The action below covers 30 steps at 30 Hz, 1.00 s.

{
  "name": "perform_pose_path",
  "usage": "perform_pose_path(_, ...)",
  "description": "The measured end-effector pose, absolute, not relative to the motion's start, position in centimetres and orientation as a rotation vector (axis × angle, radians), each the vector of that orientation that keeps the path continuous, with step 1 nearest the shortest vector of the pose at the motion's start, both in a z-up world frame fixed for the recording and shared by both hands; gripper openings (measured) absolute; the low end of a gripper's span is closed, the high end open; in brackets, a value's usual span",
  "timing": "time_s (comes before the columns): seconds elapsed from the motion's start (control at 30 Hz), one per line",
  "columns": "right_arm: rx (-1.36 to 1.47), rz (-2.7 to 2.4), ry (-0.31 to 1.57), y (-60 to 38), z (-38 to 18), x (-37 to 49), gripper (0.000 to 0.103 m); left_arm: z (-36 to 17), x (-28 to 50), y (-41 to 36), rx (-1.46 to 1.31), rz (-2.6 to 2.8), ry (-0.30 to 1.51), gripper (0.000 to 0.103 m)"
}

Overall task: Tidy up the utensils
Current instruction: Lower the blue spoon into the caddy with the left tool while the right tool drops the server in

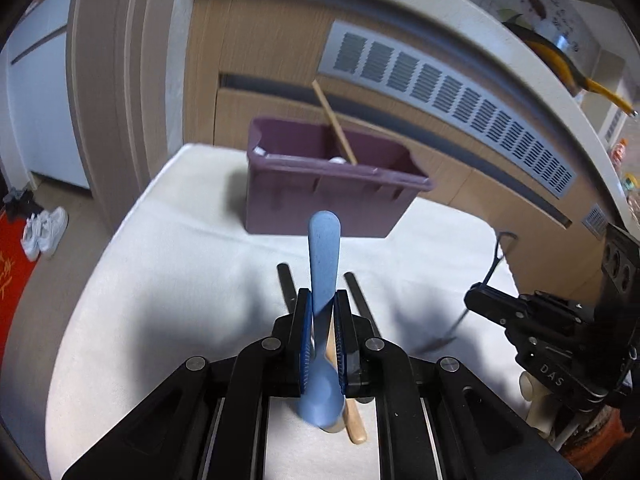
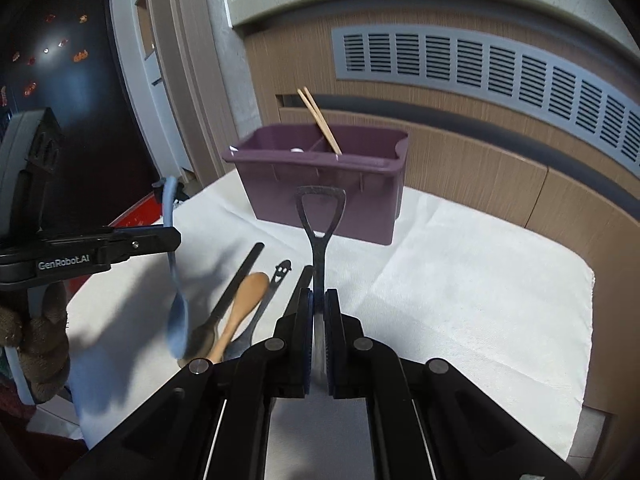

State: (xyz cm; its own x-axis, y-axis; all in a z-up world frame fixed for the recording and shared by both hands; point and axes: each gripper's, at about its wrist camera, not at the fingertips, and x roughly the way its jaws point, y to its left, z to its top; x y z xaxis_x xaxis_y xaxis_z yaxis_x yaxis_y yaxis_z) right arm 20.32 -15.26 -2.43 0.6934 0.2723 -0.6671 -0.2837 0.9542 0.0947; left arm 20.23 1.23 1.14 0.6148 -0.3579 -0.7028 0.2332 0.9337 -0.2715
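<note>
I see a white cloth-covered table point(image 2: 460, 280) filling the lower half of both wrist views, set against a curved wood-grain counter front with a long grey slatted vent point(image 2: 500, 68). At twelve o'clock on the cloth stands a purple plastic caddy point(image 2: 320, 196) with a divider inside; a pair of pale wooden chopsticks point(image 2: 320, 120) leans out of its right-hand compartment toward eleven o'clock, and something small and white shows just over the rim in the left one.

My left gripper point(image 1: 323, 320) is clenched on a light blue plastic spoon point(image 1: 323, 256); its handle points to twelve o'clock toward the caddy, its bowl hangs back at six o'clock under the jaws, clear of the cloth. In the right wrist view that spoon sits at nine o'clock, bowl down.

My right gripper point(image 2: 319, 320) is clamped on a dark metal utensil with a shovel-style open loop handle point(image 2: 320, 216), loop end at twelve o'clock in front of the caddy wall.

On the cloth at about eight o'clock from the right gripper lie a light wooden spoon point(image 2: 244, 304), a black flat-handled spoon point(image 2: 236, 284) and a dark metal utensil with a smiley-face cut-out point(image 2: 276, 280), close together, handles fanning toward one o'clock.

A brown-gloved hand point(image 2: 40, 344) shows at the left edge.
</note>
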Motion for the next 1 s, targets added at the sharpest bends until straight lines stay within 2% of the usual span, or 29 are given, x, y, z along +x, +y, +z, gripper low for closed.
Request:
perform_pose_path(0.03,-0.016,0.313,0.737,-15.2,-2.2,20.2,0.001,1.3,20.2,1.1,-0.153,-0.343,0.832,0.011)
perform_pose_path(0.63,-0.041,0.321,0.642,-14.8,1.8,18.6,0.0,6.9,18.5,1.0,-0.134,-0.366,0.667,0.011)
perform_pose_path(0.7,-0.052,0.31,0.59,-14.9,3.8,18.5,0.0,9.4,18.6,1.0,-0.124,-0.37,0.603,0.011)
perform_pose_path(0.87,-0.06,0.28,0.366,-15.8,12.8,18.2,0.0,17.8,19.1,1.2,-0.112,-0.381,0.372,0.011)
perform_pose_path(1.0,-0.056,0.259,0.282,-16.1,16.8,19.9,0.0,20.3,21.0,1.0,-0.119,-0.393,0.29,0.011)
